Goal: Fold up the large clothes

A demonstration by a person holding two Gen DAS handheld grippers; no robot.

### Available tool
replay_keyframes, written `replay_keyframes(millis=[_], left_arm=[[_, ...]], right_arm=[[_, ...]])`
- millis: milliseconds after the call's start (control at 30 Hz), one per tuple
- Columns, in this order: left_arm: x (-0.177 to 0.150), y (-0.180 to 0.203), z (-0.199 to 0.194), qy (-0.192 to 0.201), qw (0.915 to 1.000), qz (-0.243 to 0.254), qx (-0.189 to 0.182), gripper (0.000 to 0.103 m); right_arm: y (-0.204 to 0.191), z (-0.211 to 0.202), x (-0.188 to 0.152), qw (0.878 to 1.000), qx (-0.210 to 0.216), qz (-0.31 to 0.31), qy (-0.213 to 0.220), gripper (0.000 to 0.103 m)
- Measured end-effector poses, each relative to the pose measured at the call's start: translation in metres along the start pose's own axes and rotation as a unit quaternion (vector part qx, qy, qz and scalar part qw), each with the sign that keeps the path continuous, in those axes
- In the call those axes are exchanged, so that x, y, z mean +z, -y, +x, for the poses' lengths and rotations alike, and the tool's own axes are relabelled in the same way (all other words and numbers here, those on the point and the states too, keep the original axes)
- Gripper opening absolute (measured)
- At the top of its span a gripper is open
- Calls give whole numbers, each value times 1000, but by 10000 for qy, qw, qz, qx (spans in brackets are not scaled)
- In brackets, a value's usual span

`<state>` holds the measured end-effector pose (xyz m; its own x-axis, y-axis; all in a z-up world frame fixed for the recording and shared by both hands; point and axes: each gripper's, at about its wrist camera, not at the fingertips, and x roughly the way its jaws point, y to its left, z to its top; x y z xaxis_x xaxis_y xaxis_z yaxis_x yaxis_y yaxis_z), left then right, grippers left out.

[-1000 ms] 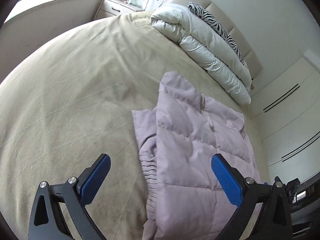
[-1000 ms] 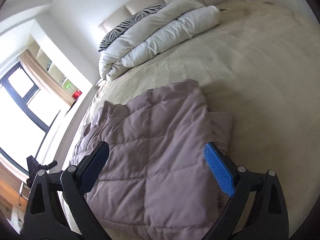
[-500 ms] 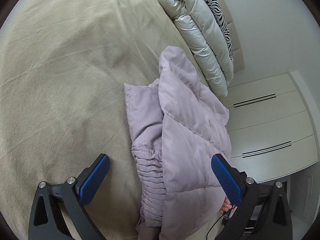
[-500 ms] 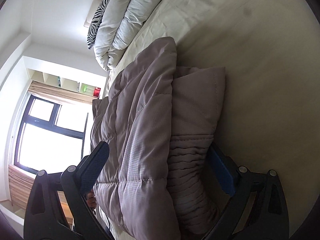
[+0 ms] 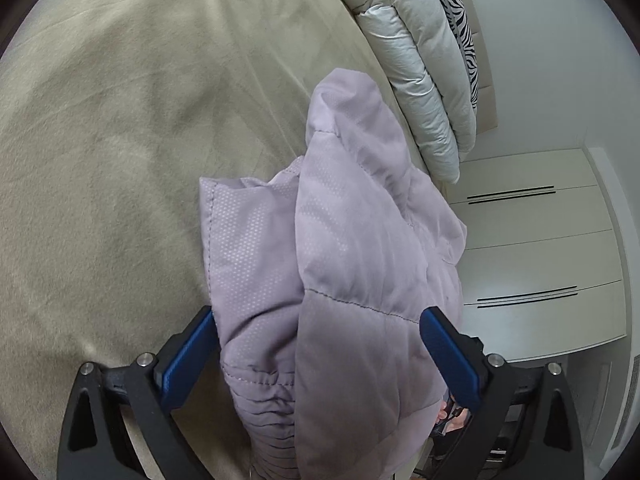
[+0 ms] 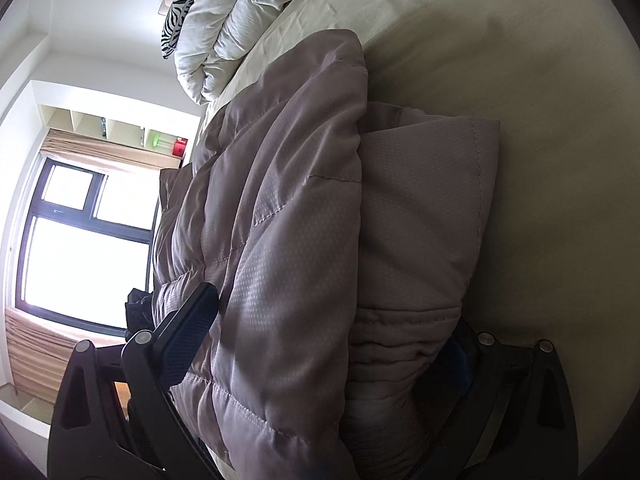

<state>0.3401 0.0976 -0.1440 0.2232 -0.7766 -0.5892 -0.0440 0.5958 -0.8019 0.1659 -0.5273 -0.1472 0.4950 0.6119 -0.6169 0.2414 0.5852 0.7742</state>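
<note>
A folded lilac quilted jacket [image 5: 344, 264] lies on the beige bed [image 5: 120, 160]. My left gripper [image 5: 316, 360] is open, its jaws straddling the jacket's near end with the elastic cuff between them. In the right wrist view the same jacket [image 6: 304, 248] fills the middle. My right gripper [image 6: 324, 336] is open with the jacket's thick folded edge between its jaws; the right fingertip is mostly hidden under the fabric.
A rolled white duvet [image 5: 420, 72] and a zebra pillow [image 5: 460, 12] lie at the head of the bed. White wardrobe doors [image 5: 540, 260] stand beside the bed. A bright window [image 6: 80, 248] with curtains is on the other side.
Both grippers have tilted and moved in toward the jacket. Its near end now sits between both pairs of open jaws, where before they hovered short of it.
</note>
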Motion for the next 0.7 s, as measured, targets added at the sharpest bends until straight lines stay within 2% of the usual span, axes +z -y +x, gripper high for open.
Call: replay_keyframes(millis=[33, 100, 167, 200, 267, 367, 500, 700], left_arm=[[0, 5, 6, -90, 9999, 121, 75, 85], [-4, 10, 14, -123, 9992, 272, 278, 79], [-6, 11, 15, -138, 9992, 289, 229, 65], [-7, 10, 15, -168, 9994, 248, 165, 61], [-9, 15, 14, -154, 9990, 370, 199, 49], [-13, 31, 8, -69, 9974, 604, 398, 39], [-26, 55, -10, 119, 9956, 803, 470, 32], [-68, 86, -57, 243, 9919, 1176, 416, 29]], right_arm=[[-4, 4, 1, 10000, -62, -27, -7, 98], [-11, 10, 2, 9997, -204, -128, -23, 95], [-18, 15, 1, 9987, -410, -286, -29, 86], [-21, 15, -1, 9983, -466, -335, -16, 83], [-26, 12, -4, 9978, -484, -446, 7, 67], [-48, 8, -12, 9936, -767, -816, 167, 52], [-83, -4, -26, 9860, -1072, -1193, 465, 40], [-134, -40, -67, 9797, -964, -1605, 723, 34]])
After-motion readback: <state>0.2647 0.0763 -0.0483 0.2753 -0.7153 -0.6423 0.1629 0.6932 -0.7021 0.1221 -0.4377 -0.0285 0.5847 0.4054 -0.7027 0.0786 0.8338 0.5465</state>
